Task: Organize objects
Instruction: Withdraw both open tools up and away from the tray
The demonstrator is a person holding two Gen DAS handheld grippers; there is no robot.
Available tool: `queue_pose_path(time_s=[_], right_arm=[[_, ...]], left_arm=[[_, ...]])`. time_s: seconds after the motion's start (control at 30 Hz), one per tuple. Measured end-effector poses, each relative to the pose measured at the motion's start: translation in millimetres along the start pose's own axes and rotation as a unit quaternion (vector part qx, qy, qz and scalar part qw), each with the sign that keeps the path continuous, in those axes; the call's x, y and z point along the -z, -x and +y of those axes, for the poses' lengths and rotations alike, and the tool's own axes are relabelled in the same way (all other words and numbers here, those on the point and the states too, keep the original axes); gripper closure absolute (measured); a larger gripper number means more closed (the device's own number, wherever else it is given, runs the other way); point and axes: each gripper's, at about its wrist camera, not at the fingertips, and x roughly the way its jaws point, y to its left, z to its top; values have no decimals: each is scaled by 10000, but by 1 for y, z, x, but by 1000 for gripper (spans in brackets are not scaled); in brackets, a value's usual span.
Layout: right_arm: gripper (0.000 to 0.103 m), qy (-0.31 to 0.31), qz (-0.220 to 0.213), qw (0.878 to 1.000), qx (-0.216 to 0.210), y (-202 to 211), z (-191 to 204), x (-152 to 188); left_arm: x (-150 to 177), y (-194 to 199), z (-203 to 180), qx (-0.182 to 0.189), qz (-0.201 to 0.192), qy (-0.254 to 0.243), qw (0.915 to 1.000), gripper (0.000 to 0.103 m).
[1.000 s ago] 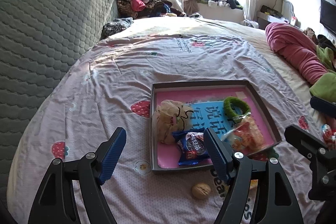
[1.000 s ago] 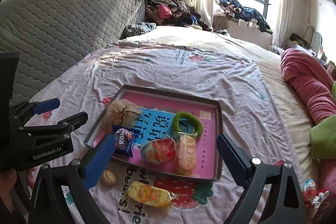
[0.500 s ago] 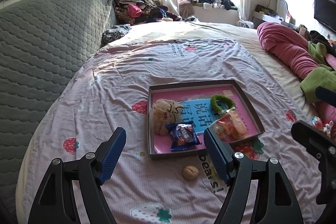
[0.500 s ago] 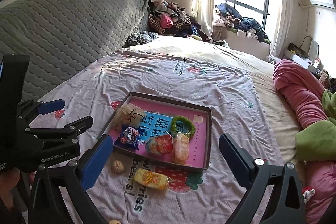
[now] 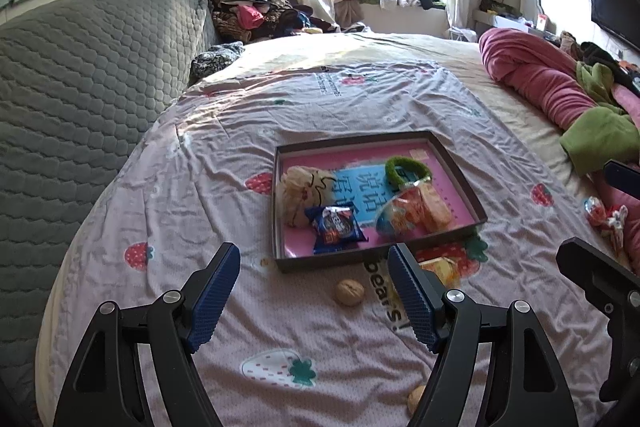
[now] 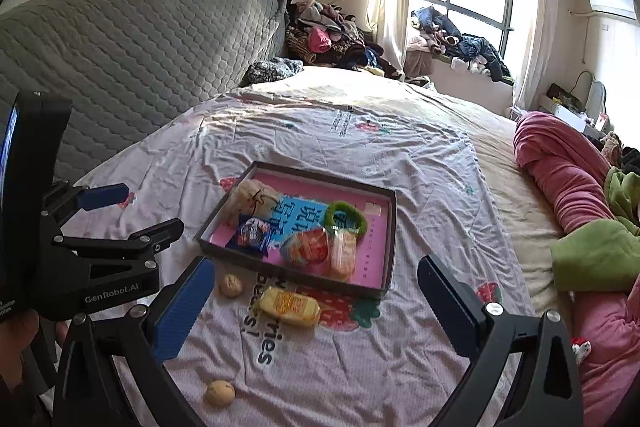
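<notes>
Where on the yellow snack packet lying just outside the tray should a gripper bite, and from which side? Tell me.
Judging by its pose, take the yellow snack packet across its short width at the middle, coming from above. It lies flat on the bedsheet, long axis roughly along the tray wall, with free space either side. The open right gripper is nearest.

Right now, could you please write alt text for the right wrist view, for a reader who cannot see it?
A shallow tray of snack packets sits on a bed; a yellow packet and two walnuts lie on the sheet in front of it. The right gripper is open and empty over them, with the left gripper at the left edge.
</notes>
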Motion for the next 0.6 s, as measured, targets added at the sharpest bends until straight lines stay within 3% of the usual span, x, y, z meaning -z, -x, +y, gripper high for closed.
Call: queue_pose_path(time_s=[0.6], right_arm=[[1, 59, 335, 9994, -96, -13, 6, 42]], left_arm=[[44, -17, -8, 26, 322, -32, 9995, 25]])
